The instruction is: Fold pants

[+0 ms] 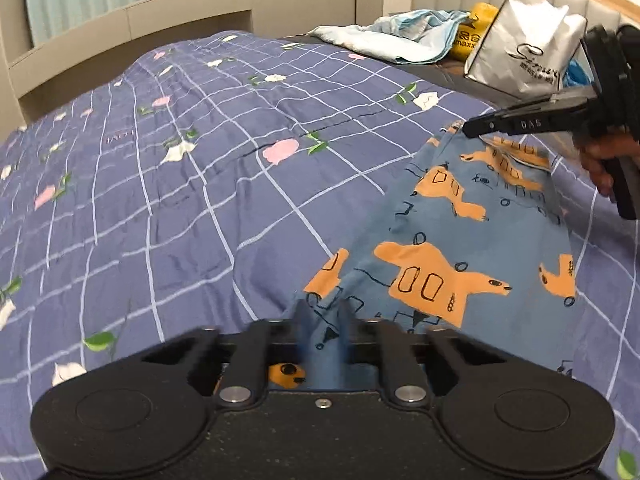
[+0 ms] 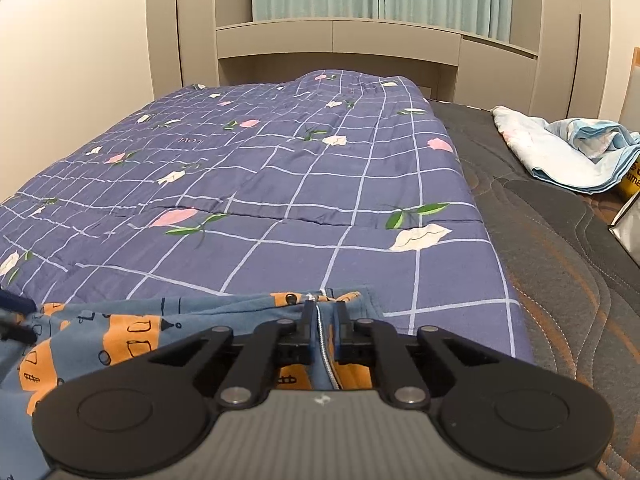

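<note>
The pants (image 1: 460,248) are blue with orange animal prints and lie partly lifted over the purple checked quilt (image 1: 180,184). My left gripper (image 1: 325,312) is shut on one edge of the pants. My right gripper (image 2: 323,316) is shut on another edge, beside a white drawstring (image 2: 326,344). The pants (image 2: 120,336) stretch away to the left in the right wrist view. In the left wrist view the right gripper (image 1: 470,128) pinches the far corner of the cloth, which hangs taut between the two grippers.
A silver paper bag (image 1: 524,52), a yellow bag (image 1: 476,36) and a light blue blanket (image 1: 400,36) sit near the headboard. The blanket (image 2: 568,152) lies on the bare dark mattress (image 2: 560,264) to the right. Beige cabinets and curtains stand beyond the bed.
</note>
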Available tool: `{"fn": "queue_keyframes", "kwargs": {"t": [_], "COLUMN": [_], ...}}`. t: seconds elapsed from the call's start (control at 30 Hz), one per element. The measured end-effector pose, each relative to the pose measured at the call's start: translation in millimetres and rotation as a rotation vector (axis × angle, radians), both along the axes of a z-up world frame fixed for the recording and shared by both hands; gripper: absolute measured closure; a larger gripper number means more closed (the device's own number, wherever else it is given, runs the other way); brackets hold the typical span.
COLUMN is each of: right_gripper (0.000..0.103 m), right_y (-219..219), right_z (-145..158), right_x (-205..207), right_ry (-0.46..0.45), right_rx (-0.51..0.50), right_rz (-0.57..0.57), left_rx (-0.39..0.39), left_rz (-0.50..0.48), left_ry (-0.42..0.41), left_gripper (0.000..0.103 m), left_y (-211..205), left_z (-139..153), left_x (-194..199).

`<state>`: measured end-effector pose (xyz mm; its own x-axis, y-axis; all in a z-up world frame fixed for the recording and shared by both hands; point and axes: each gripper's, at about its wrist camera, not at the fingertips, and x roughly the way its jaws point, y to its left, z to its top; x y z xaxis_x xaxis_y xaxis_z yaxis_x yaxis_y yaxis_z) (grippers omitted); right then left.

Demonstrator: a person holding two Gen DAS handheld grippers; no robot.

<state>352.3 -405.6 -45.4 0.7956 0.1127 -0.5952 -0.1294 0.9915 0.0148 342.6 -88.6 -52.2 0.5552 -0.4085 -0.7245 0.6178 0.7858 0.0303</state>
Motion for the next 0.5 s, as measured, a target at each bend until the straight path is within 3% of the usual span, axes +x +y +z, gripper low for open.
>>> {"fn": "queue_keyframes", "kwargs": {"t": [0.27, 0.43, 0.47, 0.5], "right_gripper": [0.098, 0.098, 0.098, 0.098], "right_y": [-1.2, 4.9, 6.0, 6.9], "right_z": [7.3, 9.7, 8.6, 6.5], "right_x": [-1.2, 4.9, 6.9, 8.5], "right_ry": [-0.051, -0.062, -0.056, -0.050], "right_rx": [-0.004, -0.021, -0.030, -0.036], "right_rz": [-0.017, -0.016, -0.016, -0.017], "left_rx": [-0.062, -0.112, -0.109, -0.105], "left_rz": [0.076, 0.095, 0.099, 0.097], "left_ry": [-0.105, -0.104, -0.096, -0.083], "left_gripper": [0.103, 0.103, 0.102, 0.091], "left_y": [7.0, 11.5, 12.2, 12.9], "left_z": [18.8, 22.8, 22.3, 20.8], "left_x": [-8.1, -4.8, -3.8, -3.0]}}
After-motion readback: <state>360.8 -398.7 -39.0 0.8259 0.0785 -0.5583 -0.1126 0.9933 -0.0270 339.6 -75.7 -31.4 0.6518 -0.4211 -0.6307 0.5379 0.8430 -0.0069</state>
